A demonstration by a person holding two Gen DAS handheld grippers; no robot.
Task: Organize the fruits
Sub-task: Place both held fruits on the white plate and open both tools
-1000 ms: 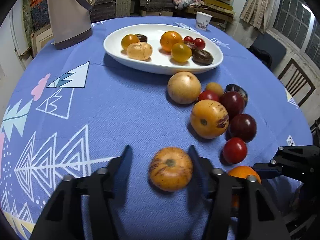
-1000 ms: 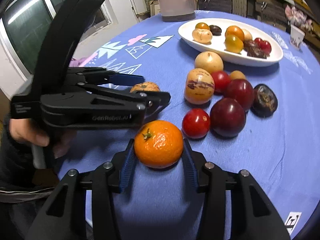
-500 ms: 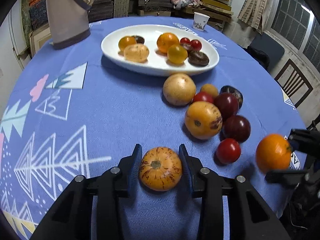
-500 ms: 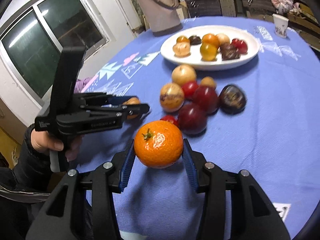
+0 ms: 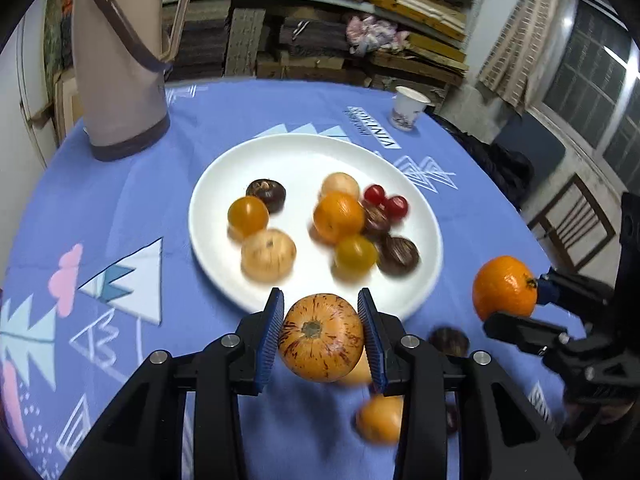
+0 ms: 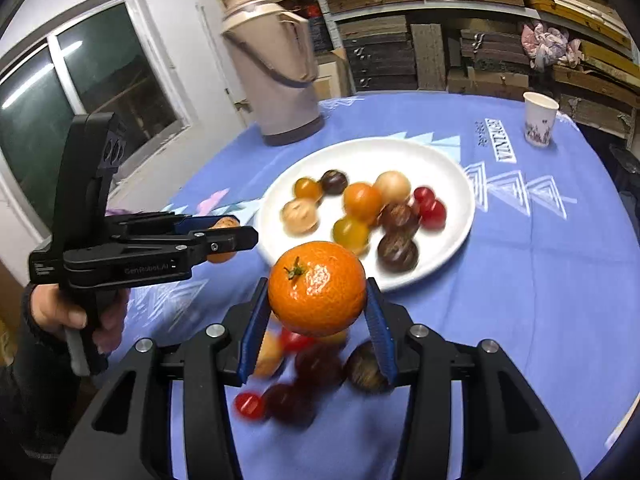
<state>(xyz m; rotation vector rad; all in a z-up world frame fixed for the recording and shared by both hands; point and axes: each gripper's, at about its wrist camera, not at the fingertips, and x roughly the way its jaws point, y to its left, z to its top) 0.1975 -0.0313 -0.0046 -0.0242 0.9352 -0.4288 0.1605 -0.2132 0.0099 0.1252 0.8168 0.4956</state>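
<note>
My left gripper (image 5: 321, 330) is shut on a striped orange-brown fruit (image 5: 321, 338), lifted off the blue tablecloth just before the near rim of the white plate (image 5: 212, 184). My right gripper (image 6: 316, 308) is shut on an orange tangerine (image 6: 317, 287), also in the air near the plate's (image 6: 460, 176) front edge. In the left wrist view the tangerine (image 5: 505, 288) hangs at the right in the other gripper. In the right wrist view the left gripper (image 6: 232, 240) shows side-on at the left, with a hand (image 6: 60, 312) on its grip. The plate holds several fruits.
Several loose fruits (image 6: 288, 400) lie blurred on the cloth under both grippers. A beige thermos jug (image 5: 120, 64) stands at the back left and a paper cup (image 5: 408, 110) at the back right. A chair (image 5: 572, 220) stands beyond the table's right edge.
Both grippers rose from the cloth with their fruits and moved toward the plate. The left jaws closed onto the striped fruit a second ago.
</note>
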